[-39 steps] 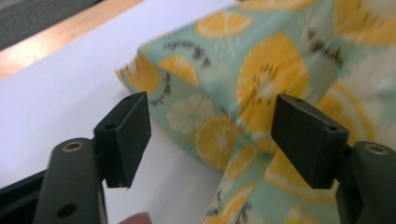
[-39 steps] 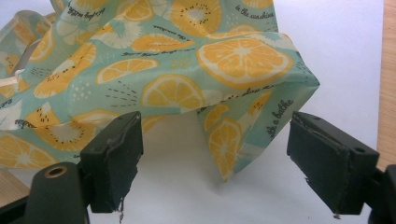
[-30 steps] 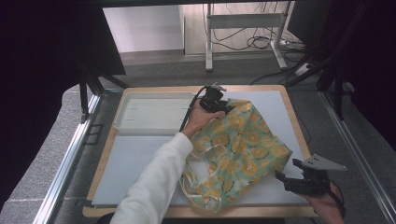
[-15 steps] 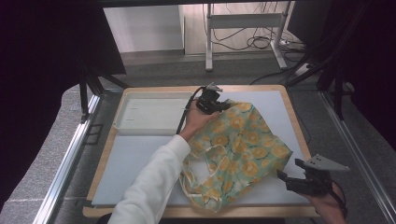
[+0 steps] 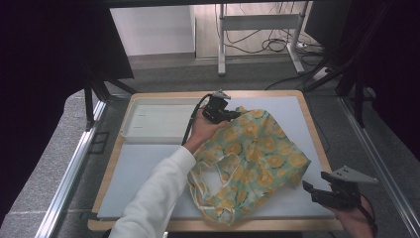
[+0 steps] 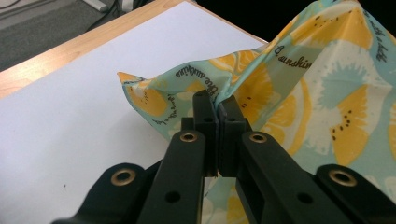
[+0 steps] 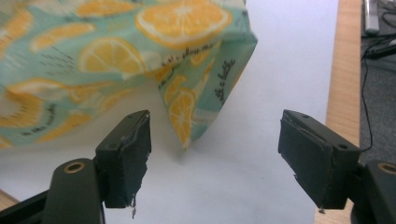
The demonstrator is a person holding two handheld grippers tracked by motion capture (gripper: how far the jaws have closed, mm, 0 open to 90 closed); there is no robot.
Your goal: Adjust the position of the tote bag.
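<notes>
A white tray is lying at the far left of the white mat, which is covering the wooden table. Cables are trailing over the grey floor behind.

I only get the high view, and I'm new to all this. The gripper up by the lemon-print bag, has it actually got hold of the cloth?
Observer: Yes. In the left gripper view the left gripper is shut on a fold of the lemon-print bag.
Operator: And the other one?
Observer: The right gripper stands open, with a bag corner just ahead of it, untouched.
Operator: Anything written on the bag?
Observer: Small black script runs along the lemon slices.
</notes>
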